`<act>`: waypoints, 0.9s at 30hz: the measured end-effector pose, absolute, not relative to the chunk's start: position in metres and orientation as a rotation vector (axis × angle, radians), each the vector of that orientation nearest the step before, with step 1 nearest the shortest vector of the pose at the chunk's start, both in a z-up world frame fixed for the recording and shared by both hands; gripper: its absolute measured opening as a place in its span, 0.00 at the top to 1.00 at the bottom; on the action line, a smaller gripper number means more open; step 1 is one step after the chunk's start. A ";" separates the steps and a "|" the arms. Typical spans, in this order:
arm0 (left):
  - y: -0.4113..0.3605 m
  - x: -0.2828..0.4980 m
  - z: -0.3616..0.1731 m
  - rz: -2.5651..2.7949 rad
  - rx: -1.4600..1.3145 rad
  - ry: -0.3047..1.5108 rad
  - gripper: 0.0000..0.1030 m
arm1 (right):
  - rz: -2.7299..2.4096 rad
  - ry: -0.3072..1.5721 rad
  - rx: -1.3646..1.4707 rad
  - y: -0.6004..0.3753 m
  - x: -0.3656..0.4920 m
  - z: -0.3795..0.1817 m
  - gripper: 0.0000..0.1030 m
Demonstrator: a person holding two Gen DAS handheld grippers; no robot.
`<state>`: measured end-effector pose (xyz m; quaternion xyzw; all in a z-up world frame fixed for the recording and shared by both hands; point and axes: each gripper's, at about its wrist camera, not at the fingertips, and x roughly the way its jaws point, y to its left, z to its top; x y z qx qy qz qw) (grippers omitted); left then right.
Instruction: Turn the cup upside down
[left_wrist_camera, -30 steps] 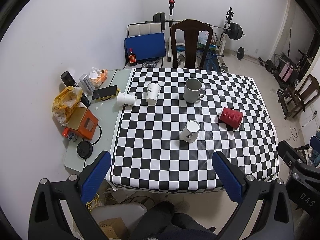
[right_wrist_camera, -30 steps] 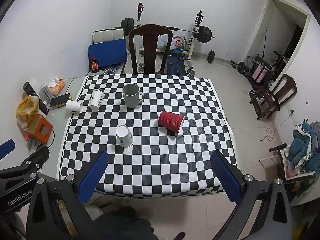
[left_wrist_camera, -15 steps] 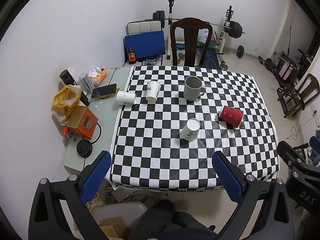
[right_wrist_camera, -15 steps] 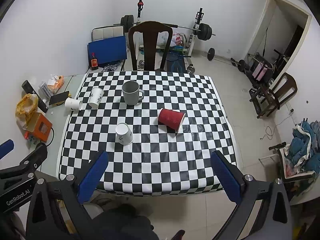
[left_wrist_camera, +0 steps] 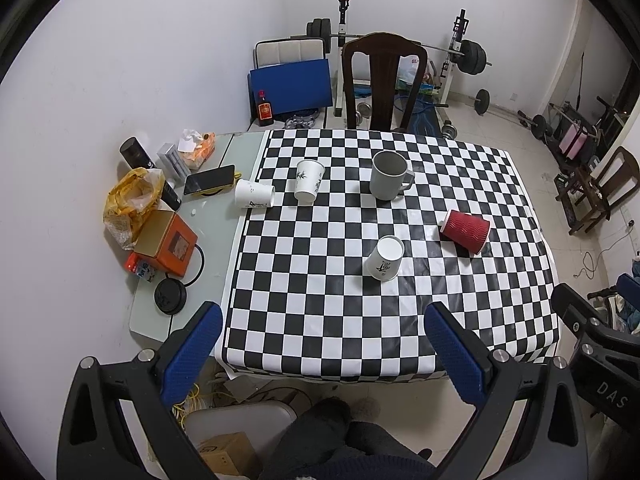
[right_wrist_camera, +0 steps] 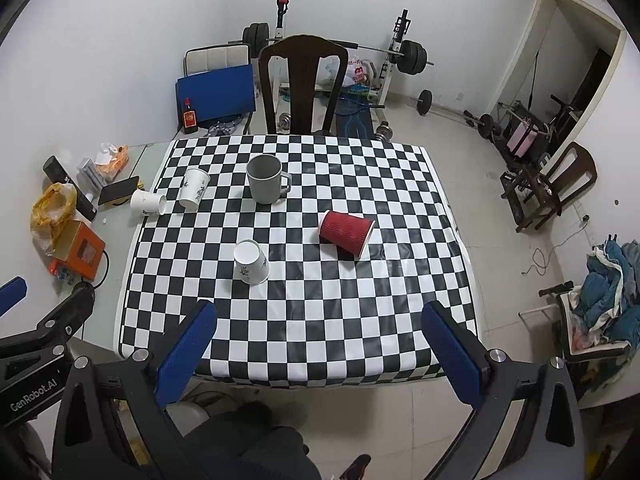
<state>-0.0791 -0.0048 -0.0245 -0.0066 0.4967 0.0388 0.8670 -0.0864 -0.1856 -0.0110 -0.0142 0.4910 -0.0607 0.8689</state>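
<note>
On the checkered table (left_wrist_camera: 320, 332) (right_wrist_camera: 304, 344) a grey mug (left_wrist_camera: 387, 175) (right_wrist_camera: 265, 179) stands upright at the back. A red ribbed cup (left_wrist_camera: 466, 231) (right_wrist_camera: 346, 229) lies on its side to the right. A white paper cup (left_wrist_camera: 384, 258) (right_wrist_camera: 250, 262) stands upside down in the middle. Another white paper cup (left_wrist_camera: 308, 175) (right_wrist_camera: 193, 188) stands upright at the back left, and one (left_wrist_camera: 254, 195) (right_wrist_camera: 147, 202) lies on its side at the cloth's left edge. My left gripper (left_wrist_camera: 323, 354) and right gripper (right_wrist_camera: 321, 352) are both open and empty, held above the table's near edge.
A side surface on the left holds an orange box (left_wrist_camera: 166, 241), a yellow bag (left_wrist_camera: 132, 196), a phone (left_wrist_camera: 209, 179) and a tissue pack. A dark wooden chair (left_wrist_camera: 382, 80) stands behind the table. Weights and a bench stand by the far wall.
Both grippers have drawn back and risen slightly, so the table looks a little farther away. No object on the table has moved.
</note>
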 end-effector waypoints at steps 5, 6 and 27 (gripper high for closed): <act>-0.005 -0.081 -0.024 0.076 -0.014 1.041 0.00 | -0.130 1.029 -0.028 -0.184 -0.084 -0.011 0.00; -0.005 -0.078 -0.024 0.078 -0.010 1.041 0.00 | -0.130 1.030 -0.029 -0.184 -0.084 -0.011 0.00; -0.006 -0.075 -0.021 0.077 -0.012 1.046 0.00 | -0.130 1.038 -0.028 -0.181 -0.082 -0.008 0.00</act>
